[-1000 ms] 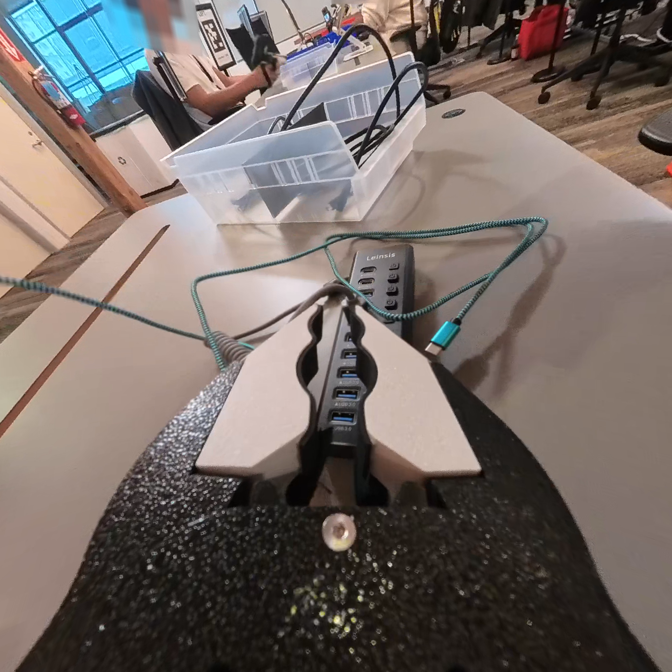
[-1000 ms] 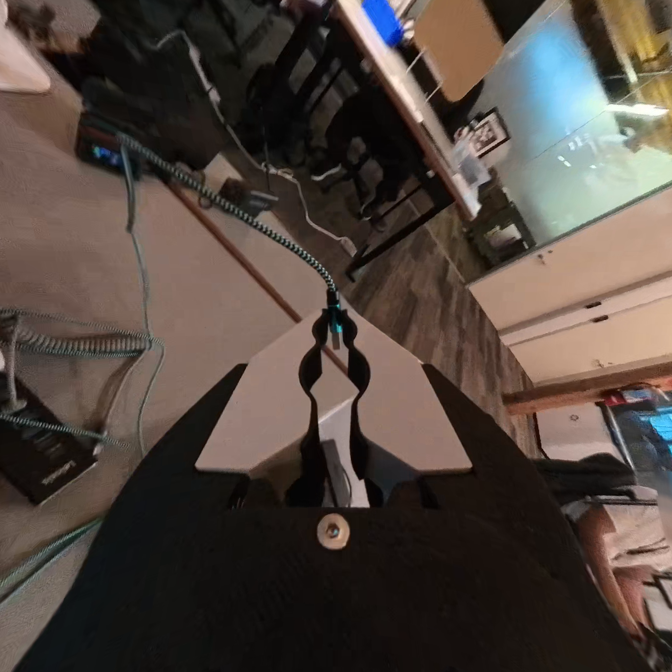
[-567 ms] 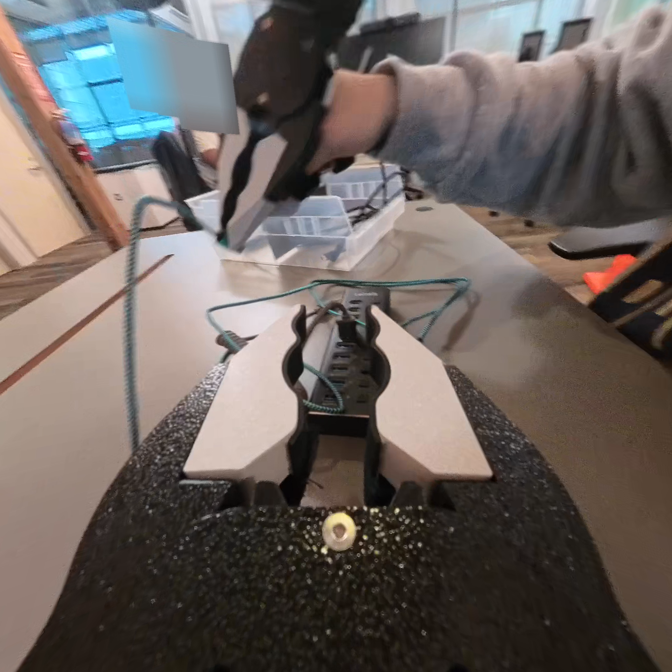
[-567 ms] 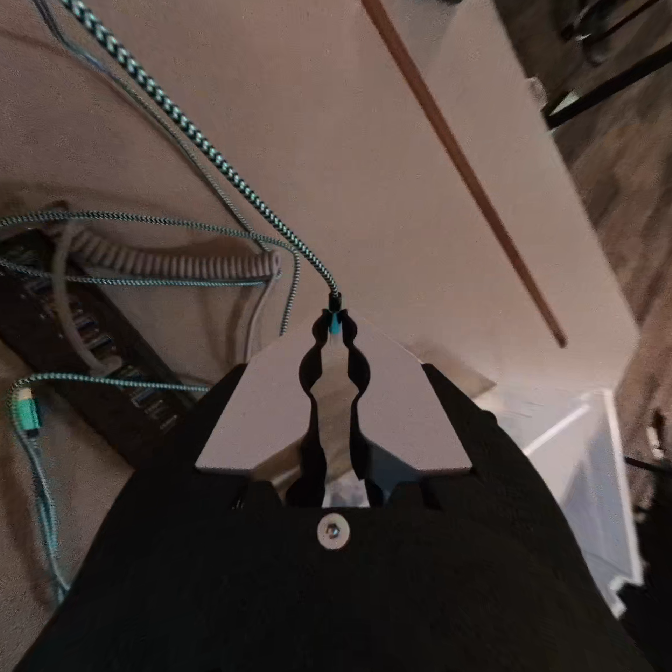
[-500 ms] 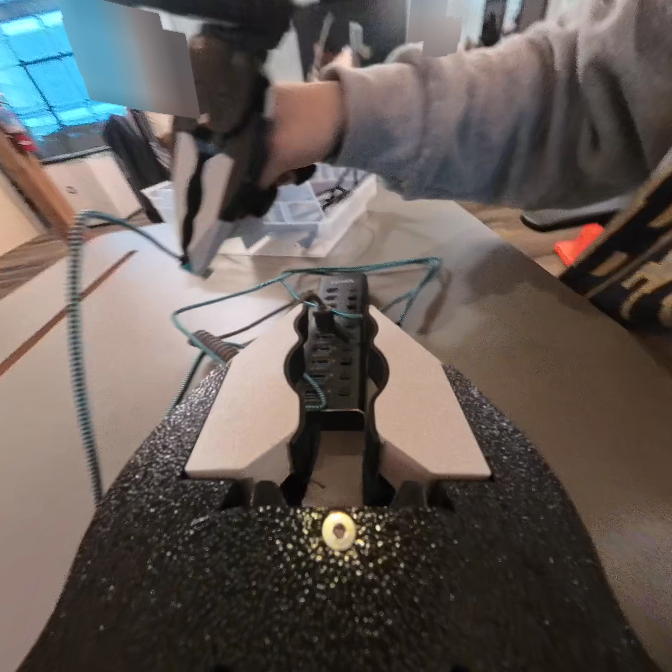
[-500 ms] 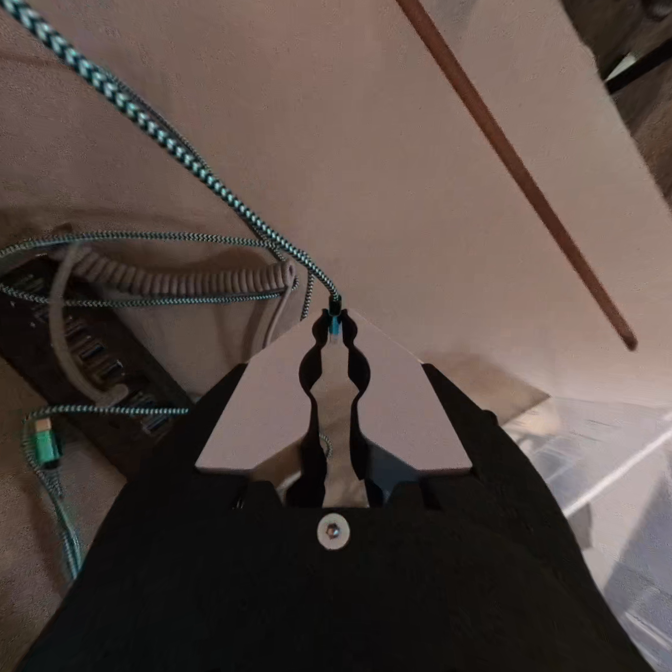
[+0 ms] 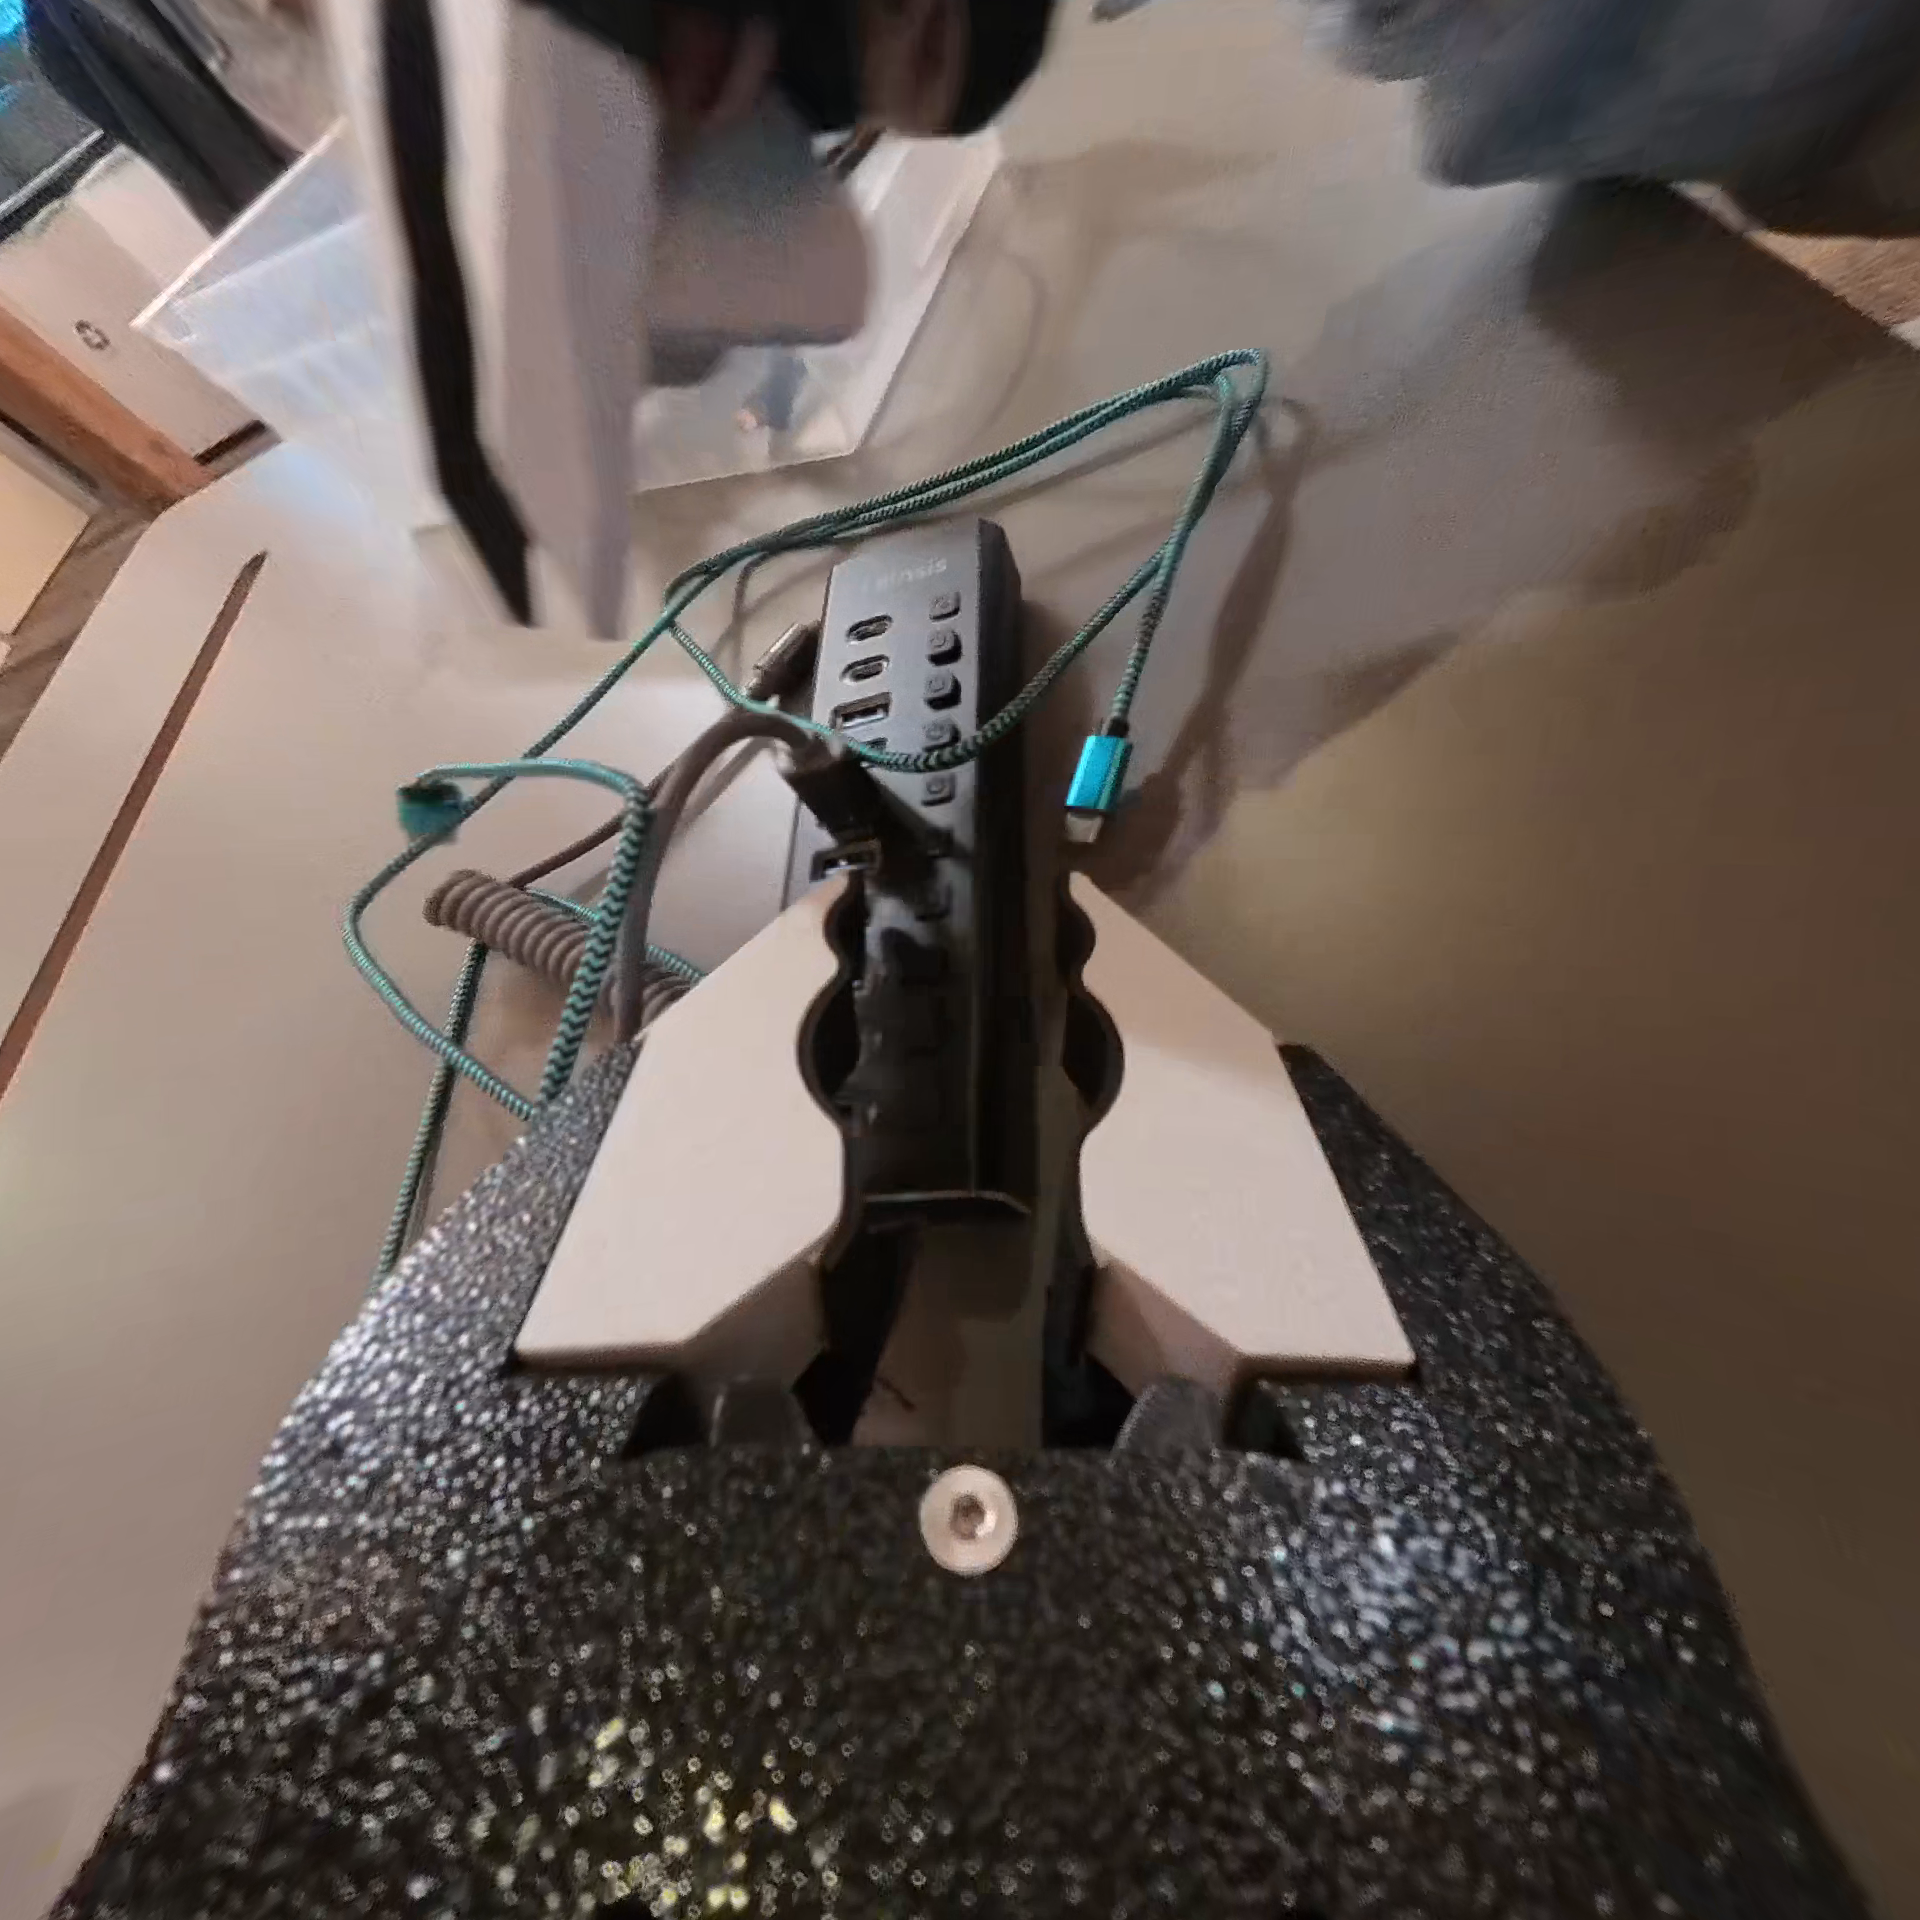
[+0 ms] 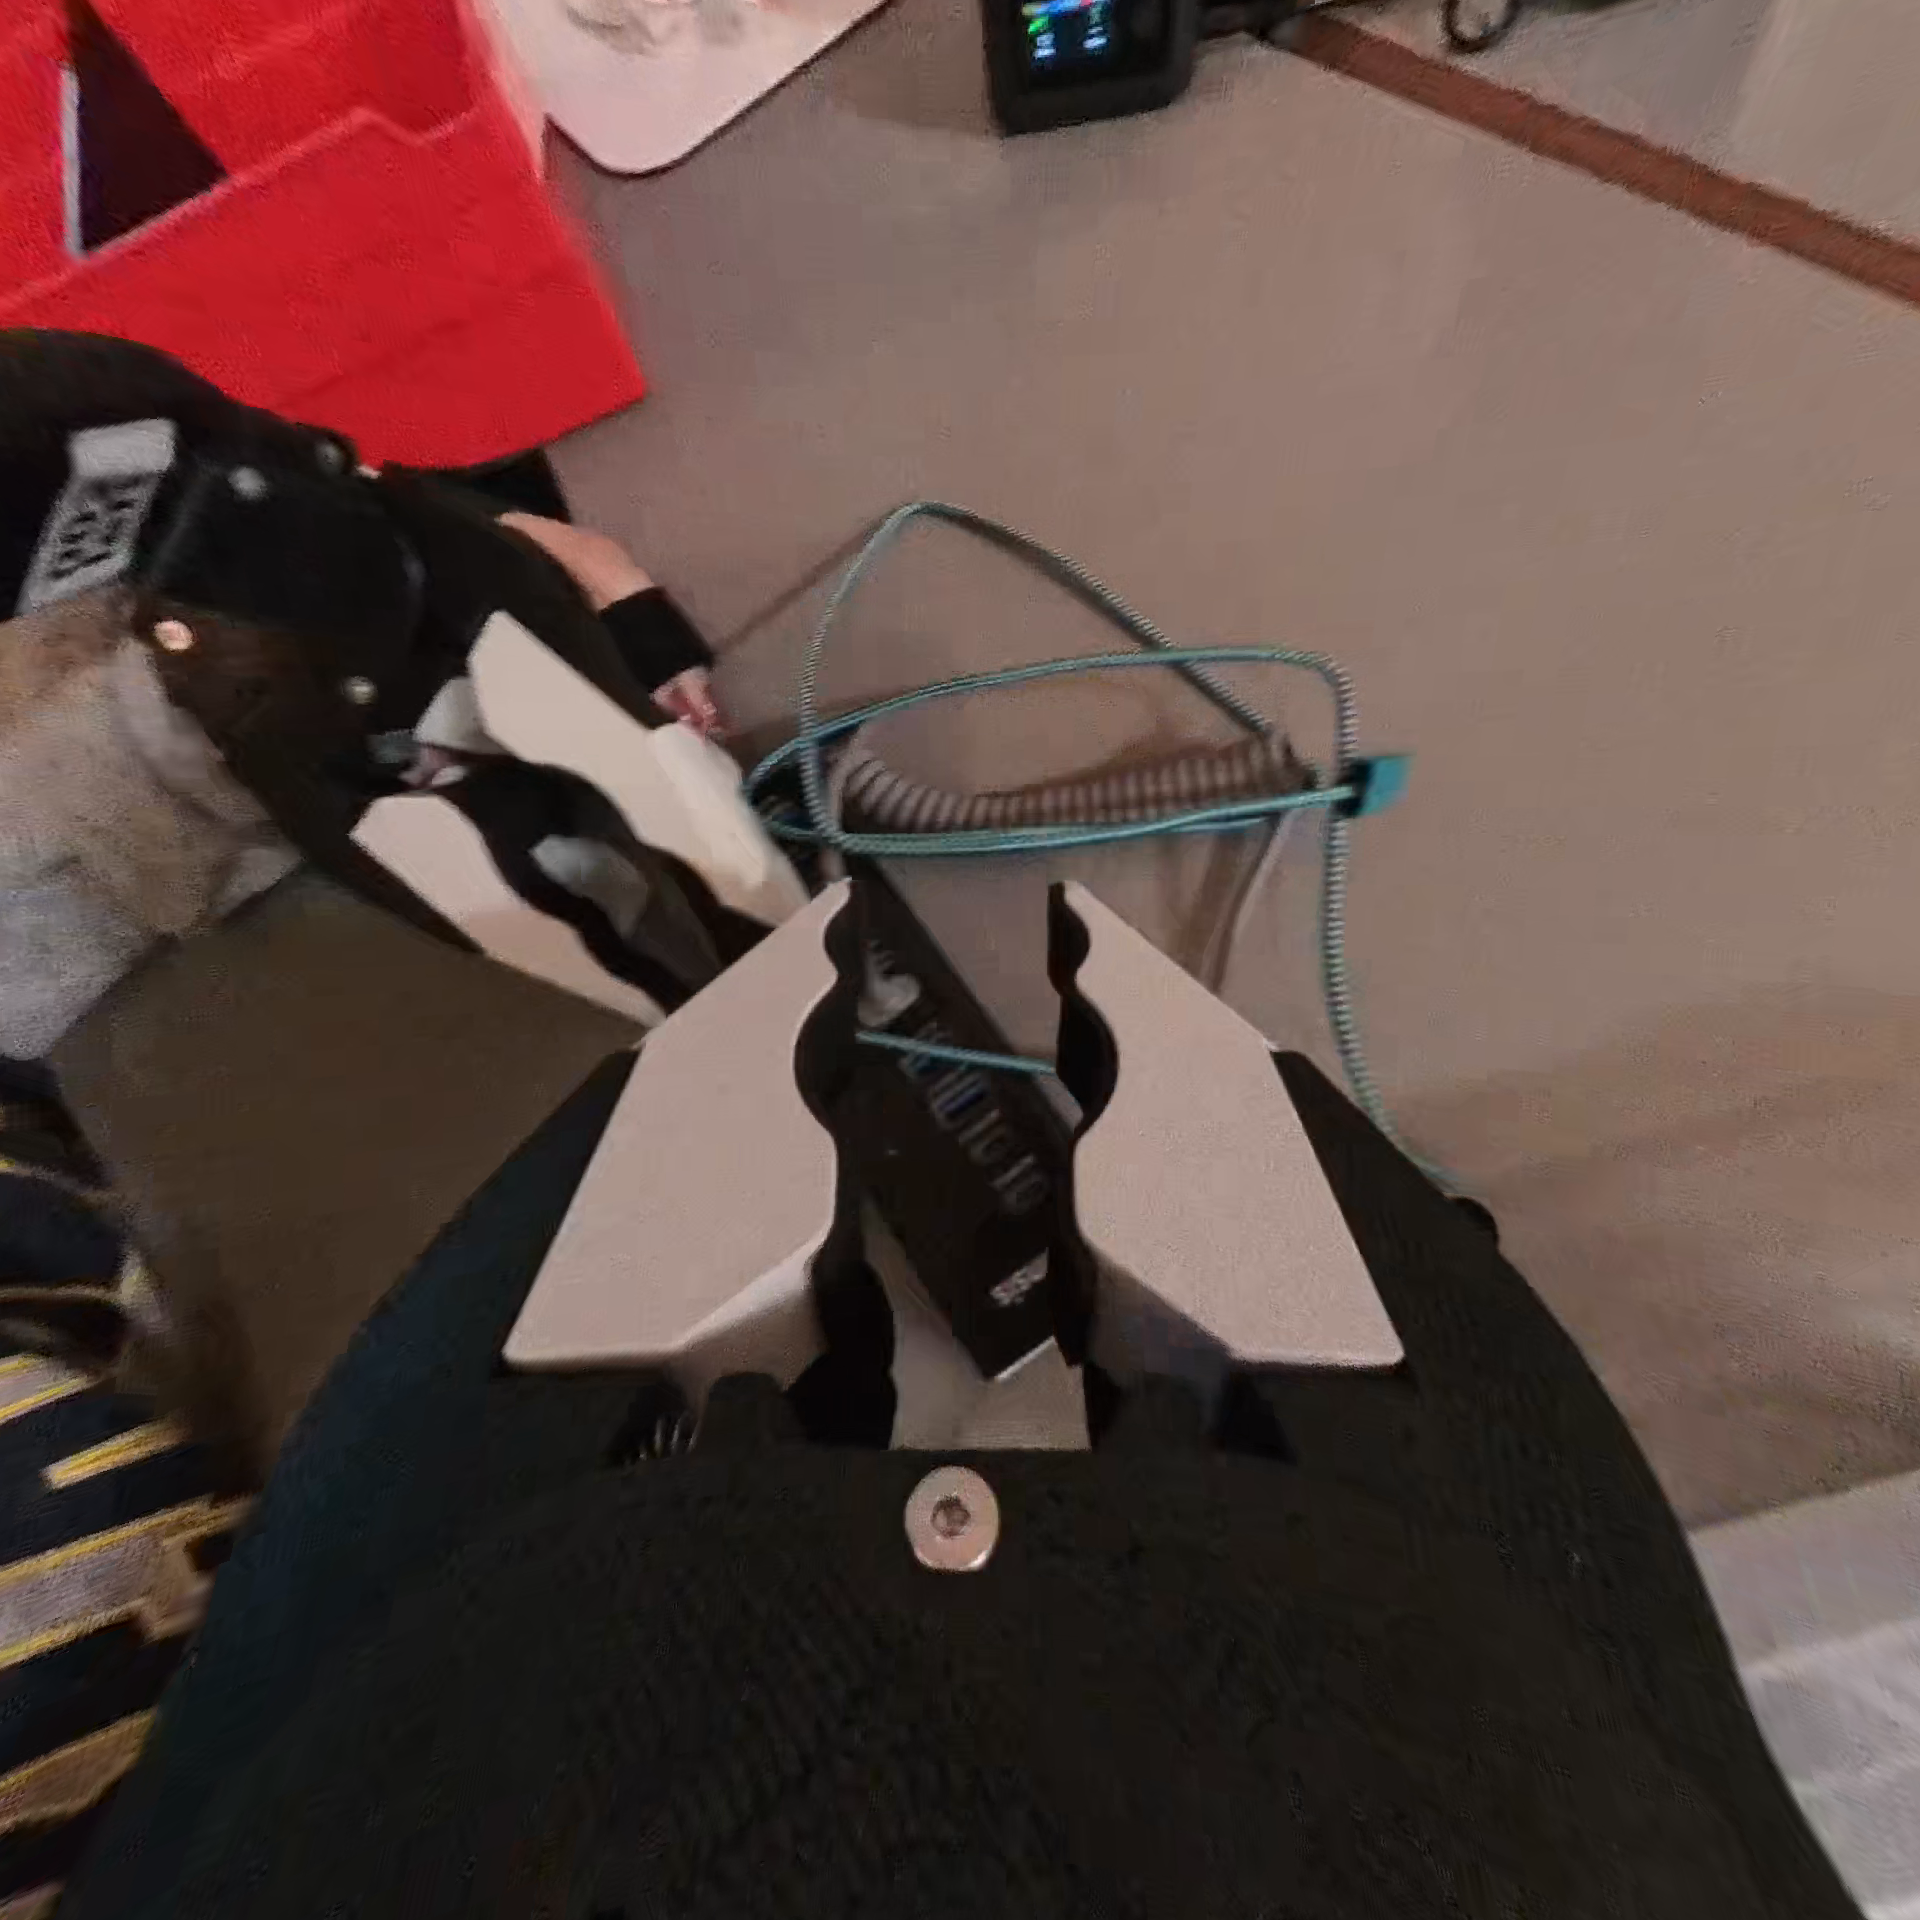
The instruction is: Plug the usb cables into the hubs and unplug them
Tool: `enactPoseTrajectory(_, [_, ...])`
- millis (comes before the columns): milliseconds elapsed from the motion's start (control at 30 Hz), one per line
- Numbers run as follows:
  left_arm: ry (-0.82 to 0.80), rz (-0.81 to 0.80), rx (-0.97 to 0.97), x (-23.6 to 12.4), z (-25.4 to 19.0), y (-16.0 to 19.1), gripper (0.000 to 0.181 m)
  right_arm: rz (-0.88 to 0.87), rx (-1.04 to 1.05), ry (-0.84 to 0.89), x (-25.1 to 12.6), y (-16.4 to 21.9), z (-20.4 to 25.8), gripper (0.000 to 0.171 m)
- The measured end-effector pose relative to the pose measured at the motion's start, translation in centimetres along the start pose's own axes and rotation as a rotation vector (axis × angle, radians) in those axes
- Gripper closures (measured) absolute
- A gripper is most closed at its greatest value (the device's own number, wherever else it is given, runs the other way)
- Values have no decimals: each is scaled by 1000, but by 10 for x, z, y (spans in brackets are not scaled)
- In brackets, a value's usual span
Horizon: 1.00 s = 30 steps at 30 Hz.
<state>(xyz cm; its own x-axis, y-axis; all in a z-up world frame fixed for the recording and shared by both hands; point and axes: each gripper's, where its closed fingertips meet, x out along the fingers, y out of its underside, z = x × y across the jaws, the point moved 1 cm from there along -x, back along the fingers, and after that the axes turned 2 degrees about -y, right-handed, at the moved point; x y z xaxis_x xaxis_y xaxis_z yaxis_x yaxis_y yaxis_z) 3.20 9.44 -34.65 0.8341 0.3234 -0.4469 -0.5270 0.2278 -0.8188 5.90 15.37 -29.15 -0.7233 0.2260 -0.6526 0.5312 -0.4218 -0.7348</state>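
A black USB hub (image 7: 914, 665) lies on the beige table (image 7: 1455, 935). My left gripper (image 7: 956, 894) is shut on the hub's near end, one finger on each side. A grey coiled cable (image 7: 499, 914) is plugged into the hub. A teal braided cable lies looped over the hub, with a blue connector (image 7: 1101, 774) to its right and a teal connector (image 7: 426, 810) to its left. My right gripper (image 8: 954, 894) is open and empty above the hub's other end (image 8: 935, 1143). It shows blurred in the left wrist view (image 7: 540, 603). The left gripper (image 8: 727, 935) shows in the right wrist view.
A clear plastic bin (image 7: 260, 343) stands behind the hub. A red box (image 8: 312, 260), a white pad (image 8: 665, 73) and a small black device with a screen (image 8: 1081, 52) sit at the table's far side. A brown seam (image 8: 1610, 177) crosses the table.
My right gripper let go of the teal connector, which now lies on the table, swung over the hub and opened. My left gripper widened around the hub and tilted down.
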Motion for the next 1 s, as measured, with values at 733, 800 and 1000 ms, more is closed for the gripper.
enactPoseTrajectory(733, [25, 117, -196, 17, 14, 12, 120, 121, -40, 313, -9, 55, 16, 138])
enactPoseTrajectory(800, [38, 128, -217, 18, 13, 13, 119, 5, -37, 269, -3, 41, 26, 140])
enactPoseTrajectory(1000, [55, 158, -281, 20, 14, 17, 119, -45, 17, 283, 25, 46, 27, 142])
